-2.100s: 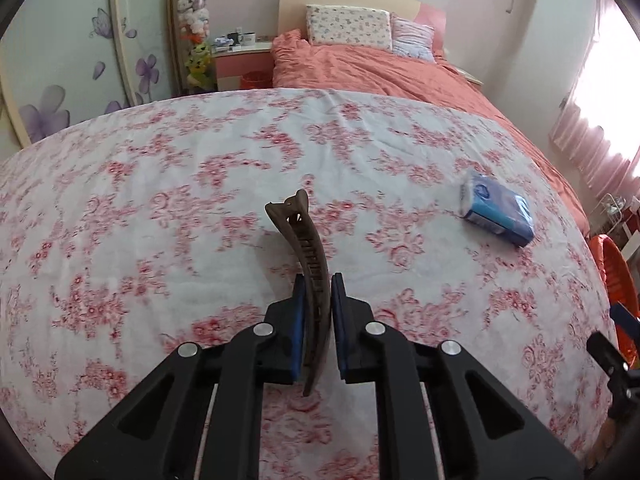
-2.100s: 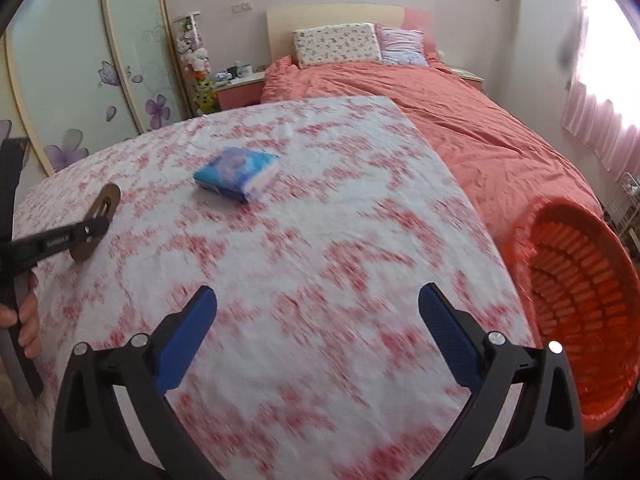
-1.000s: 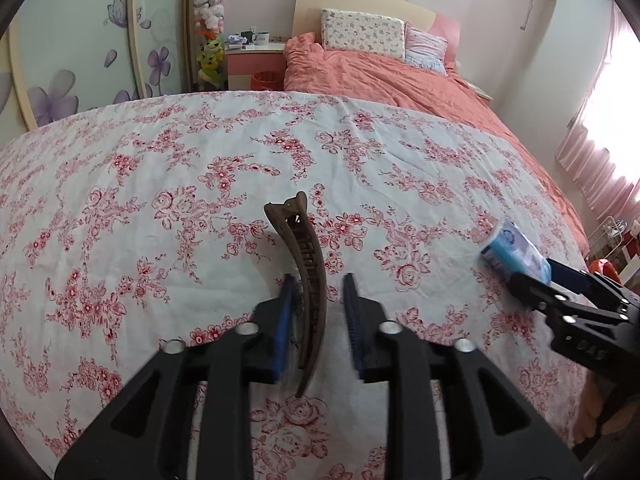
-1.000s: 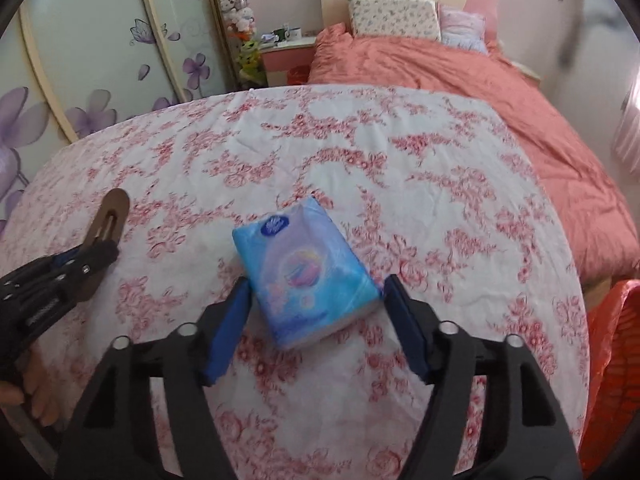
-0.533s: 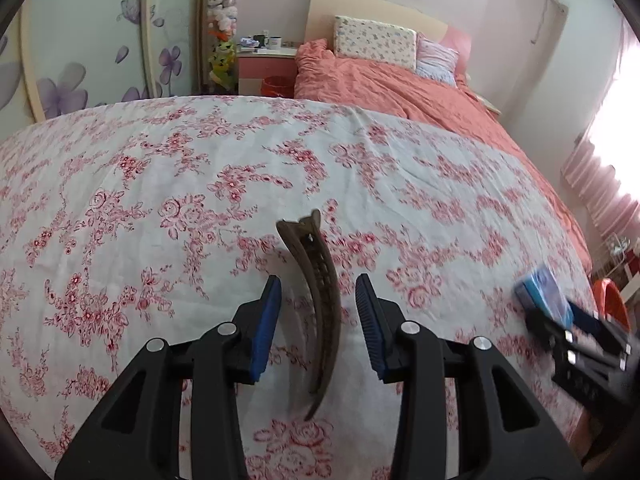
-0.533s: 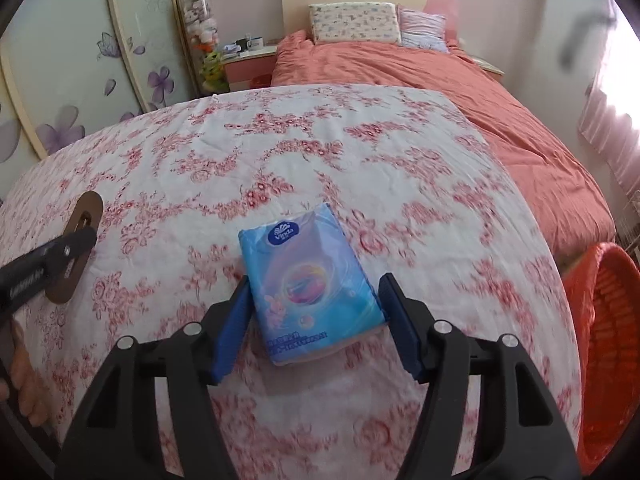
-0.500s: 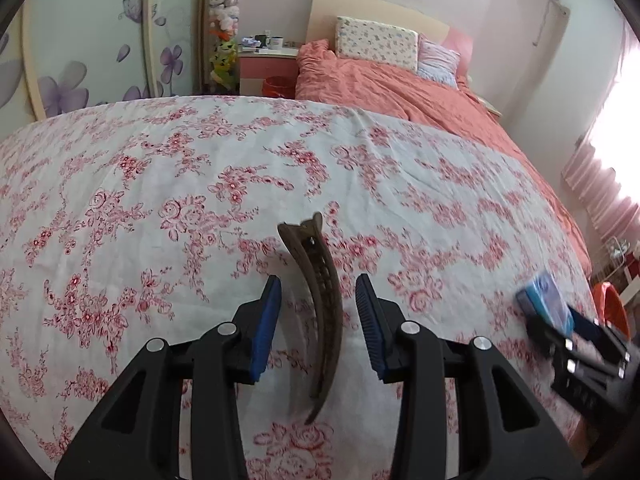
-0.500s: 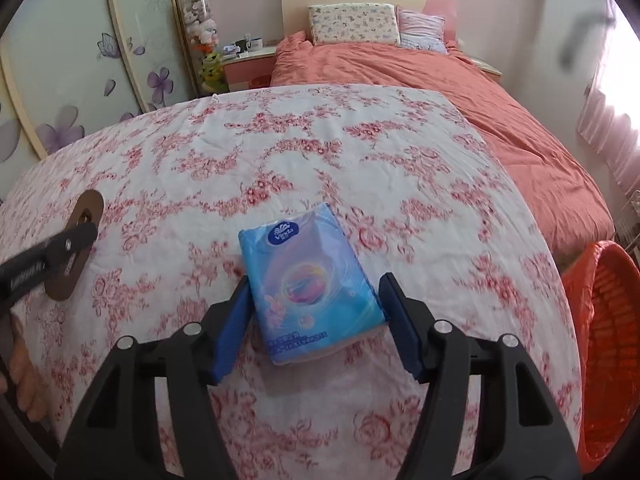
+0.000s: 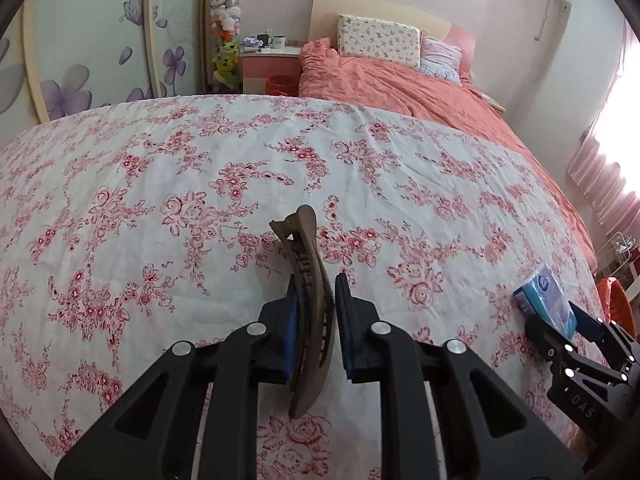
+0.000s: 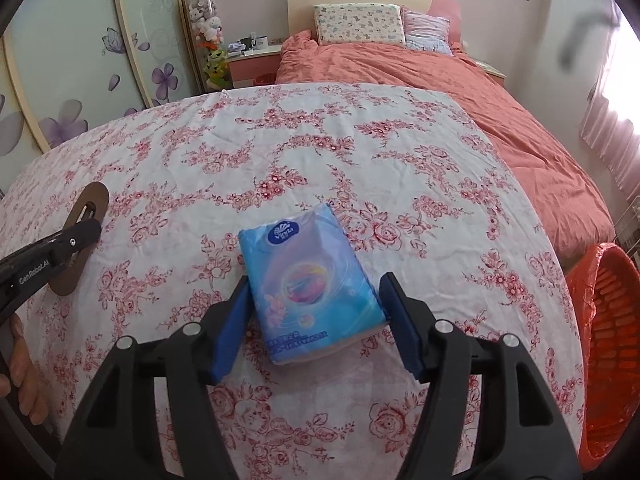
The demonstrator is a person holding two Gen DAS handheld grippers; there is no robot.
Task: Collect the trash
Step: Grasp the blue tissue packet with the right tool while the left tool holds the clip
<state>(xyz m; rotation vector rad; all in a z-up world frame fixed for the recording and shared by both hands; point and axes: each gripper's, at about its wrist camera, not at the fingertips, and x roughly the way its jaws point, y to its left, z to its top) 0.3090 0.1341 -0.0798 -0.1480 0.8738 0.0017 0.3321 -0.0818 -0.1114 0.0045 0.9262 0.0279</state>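
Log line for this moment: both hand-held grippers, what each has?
left hand-held gripper: shut on hair clip | right hand-held gripper: straddling tissue pack, grip unconfirmed | orange basket: right
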